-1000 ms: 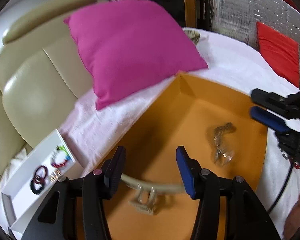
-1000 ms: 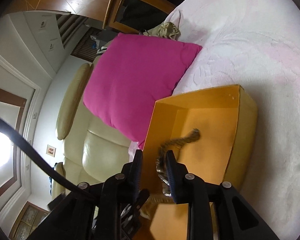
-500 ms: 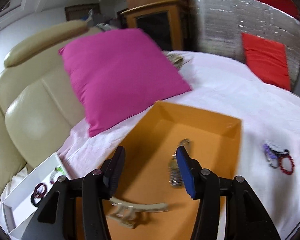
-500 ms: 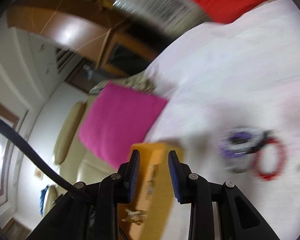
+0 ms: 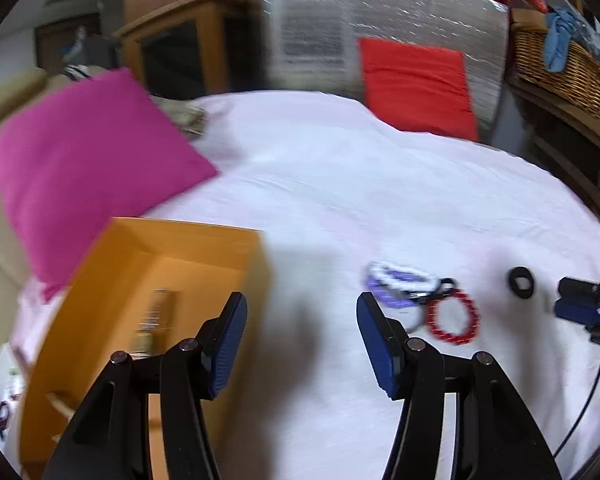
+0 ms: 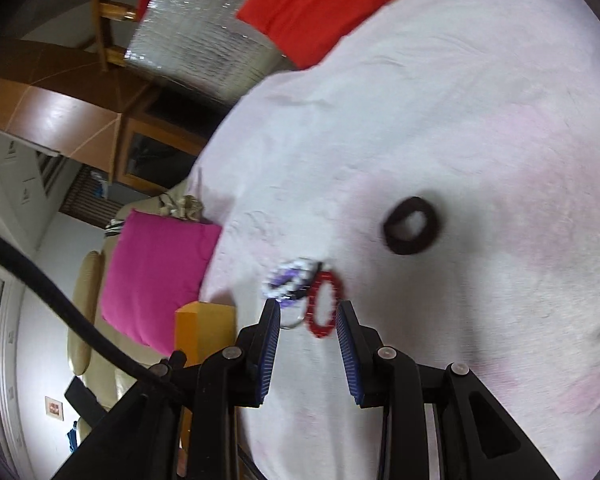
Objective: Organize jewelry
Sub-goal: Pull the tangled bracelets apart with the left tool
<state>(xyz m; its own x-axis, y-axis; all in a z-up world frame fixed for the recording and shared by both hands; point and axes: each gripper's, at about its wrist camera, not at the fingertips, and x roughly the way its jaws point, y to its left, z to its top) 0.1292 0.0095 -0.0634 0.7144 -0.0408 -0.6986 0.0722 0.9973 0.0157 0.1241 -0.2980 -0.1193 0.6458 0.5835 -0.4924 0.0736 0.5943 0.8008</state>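
On rumpled sheet (image 6: 480, 128), beaded, perhaps plastic, bracelets (image 6: 322, 308)

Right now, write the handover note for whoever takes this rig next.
Left gripper: open, empty, over the white bedsheet beside the orange cardboard box.
Right gripper: open, empty, pointed at the red beaded bracelet.
Done: a blurred metal chain piece lies in the box.
Left: the red bracelet, the purple-and-white beaded bracelet touching it, and the black ring-shaped hair tie, lying apart, all still on the sheet.
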